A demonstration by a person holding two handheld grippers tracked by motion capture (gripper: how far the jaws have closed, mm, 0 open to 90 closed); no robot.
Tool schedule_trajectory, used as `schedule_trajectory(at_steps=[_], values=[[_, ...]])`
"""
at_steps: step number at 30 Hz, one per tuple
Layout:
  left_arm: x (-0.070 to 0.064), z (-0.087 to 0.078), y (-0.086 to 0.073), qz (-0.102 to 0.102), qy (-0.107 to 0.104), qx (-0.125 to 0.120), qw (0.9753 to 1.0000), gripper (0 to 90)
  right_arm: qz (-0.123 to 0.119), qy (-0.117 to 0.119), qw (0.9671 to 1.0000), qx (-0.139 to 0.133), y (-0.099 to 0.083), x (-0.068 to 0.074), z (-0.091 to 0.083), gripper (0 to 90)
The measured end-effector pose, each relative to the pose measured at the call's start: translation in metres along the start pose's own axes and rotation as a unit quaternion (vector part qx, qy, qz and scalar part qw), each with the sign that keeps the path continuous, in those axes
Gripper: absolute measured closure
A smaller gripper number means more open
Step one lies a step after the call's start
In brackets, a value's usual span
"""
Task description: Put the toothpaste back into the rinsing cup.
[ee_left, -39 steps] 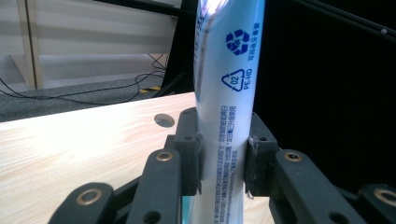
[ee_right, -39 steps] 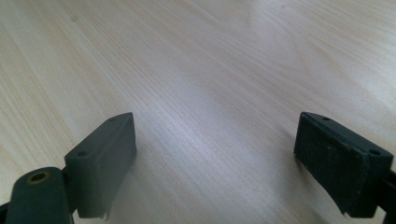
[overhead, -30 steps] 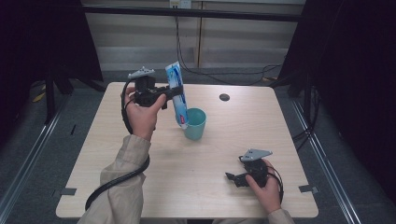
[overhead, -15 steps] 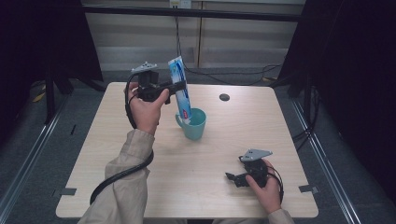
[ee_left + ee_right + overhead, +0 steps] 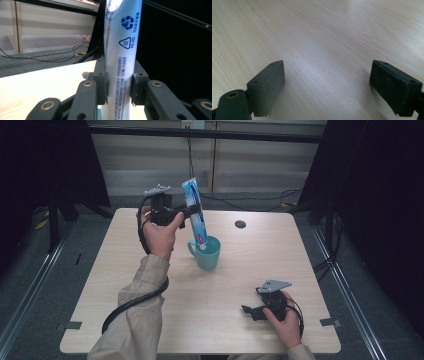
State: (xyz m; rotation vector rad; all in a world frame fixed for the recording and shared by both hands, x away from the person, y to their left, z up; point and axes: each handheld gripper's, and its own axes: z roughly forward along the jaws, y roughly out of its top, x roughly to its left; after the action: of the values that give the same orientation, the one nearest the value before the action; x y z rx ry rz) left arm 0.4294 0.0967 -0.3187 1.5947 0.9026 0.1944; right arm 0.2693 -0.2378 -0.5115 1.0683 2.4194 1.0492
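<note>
A blue and white toothpaste tube (image 5: 194, 210) stands almost upright, its lower end inside a teal mug (image 5: 207, 252) near the middle of the table. My left gripper (image 5: 194, 211) is shut on the tube around its middle, held above the mug's far left side. In the left gripper view the tube (image 5: 120, 55) rises between the two black jaws, which press on both its sides. My right gripper (image 5: 246, 310) rests on the wood near the table's front right, held by a hand. Its jaws stand wide apart over bare wood, with nothing at the gripper (image 5: 327, 85).
A small dark round disc (image 5: 240, 224) lies on the table's far side, right of the mug. The light wooden table (image 5: 100, 285) has bare room at front left. Black frame posts and cables stand behind it, with grey floor around.
My left gripper has carried the tube to the right and lowered it, so its lower end now sits in the mug. The right gripper has stayed where it was.
</note>
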Motion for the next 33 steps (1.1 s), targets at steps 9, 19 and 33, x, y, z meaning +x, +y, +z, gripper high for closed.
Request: schedule_trajectory(at_steps=[9,19,33], values=[[0.002,0.007,-0.005,0.013,0.008,-0.008,0.9999,71.6,0.000,0.001,1.0000,0.000,0.000,0.000,0.000,12.4],[0.007,0.020,-0.016,0.017,0.014,-0.003,0.9998,71.4,-0.001,0.002,1.0000,0.000,0.000,0.000,0.000,12.4],[0.012,0.031,-0.025,0.015,0.023,0.000,0.9996,71.3,-0.003,0.005,1.0000,-0.001,-0.001,0.000,0.000,12.4]])
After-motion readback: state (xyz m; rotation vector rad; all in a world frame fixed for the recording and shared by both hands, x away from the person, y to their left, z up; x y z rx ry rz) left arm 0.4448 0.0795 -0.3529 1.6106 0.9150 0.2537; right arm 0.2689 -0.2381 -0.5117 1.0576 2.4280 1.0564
